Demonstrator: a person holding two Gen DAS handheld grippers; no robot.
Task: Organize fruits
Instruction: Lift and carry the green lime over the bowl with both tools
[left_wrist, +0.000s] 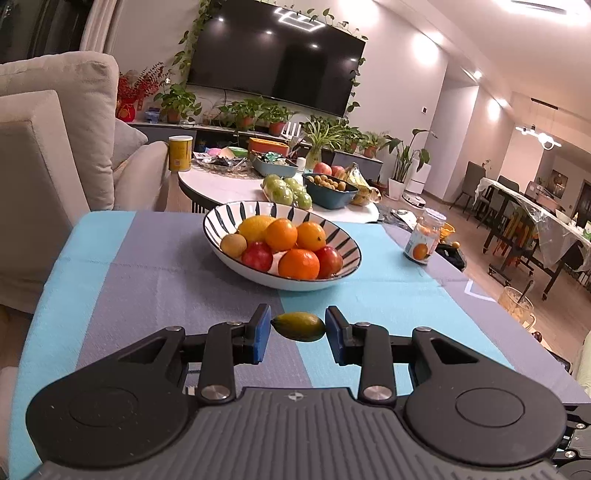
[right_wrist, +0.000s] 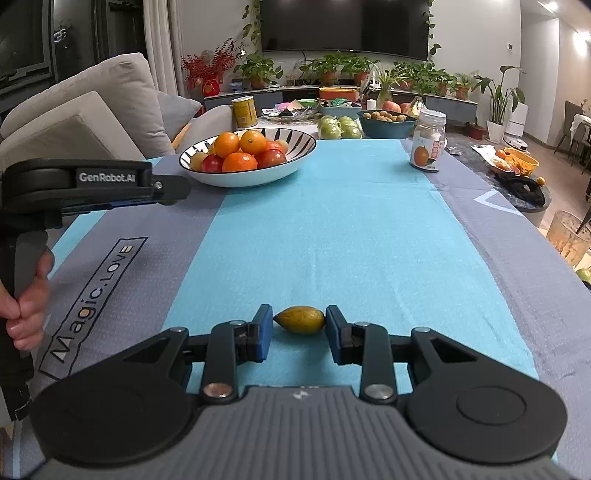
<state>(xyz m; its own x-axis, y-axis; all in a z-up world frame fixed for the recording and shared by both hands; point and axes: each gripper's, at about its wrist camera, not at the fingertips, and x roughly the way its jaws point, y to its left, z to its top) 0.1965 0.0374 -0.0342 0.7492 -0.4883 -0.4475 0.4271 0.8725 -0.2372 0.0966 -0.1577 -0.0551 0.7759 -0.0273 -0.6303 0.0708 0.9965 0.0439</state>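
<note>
Small oval fruit (left_wrist: 298, 326), smooth skin going green to yellow with pointed ends, is sitting lengthwise between the blue pads of the left gripper (left_wrist: 298, 326); jaws are clamping on it, tips touching both pads, held above the cloth.

Right gripper (right_wrist: 299, 320) is framing a second oval fruit (right_wrist: 300, 319), yellower, same pointed shape, lying on the turquoise stripe. Pads are at its two ends; can't tell whether they're pressing or just touching.

Tablecloth (right_wrist: 351, 221) is a woven, waffle-textured fabric in turquoise and grey bands with printed lettering.

Glossy ceramic bowl (left_wrist: 343, 267), black radial stripes on white, is sitting ahead of the left gripper, piled with round oranges (left_wrist: 299, 263) and red apples. Nothing is standing between gripper and bowl. Glass jar (right_wrist: 428, 142) with an orange label is standing well off to the right.

A hand (right_wrist: 27, 306) is gripping the left gripper's handle.
</note>
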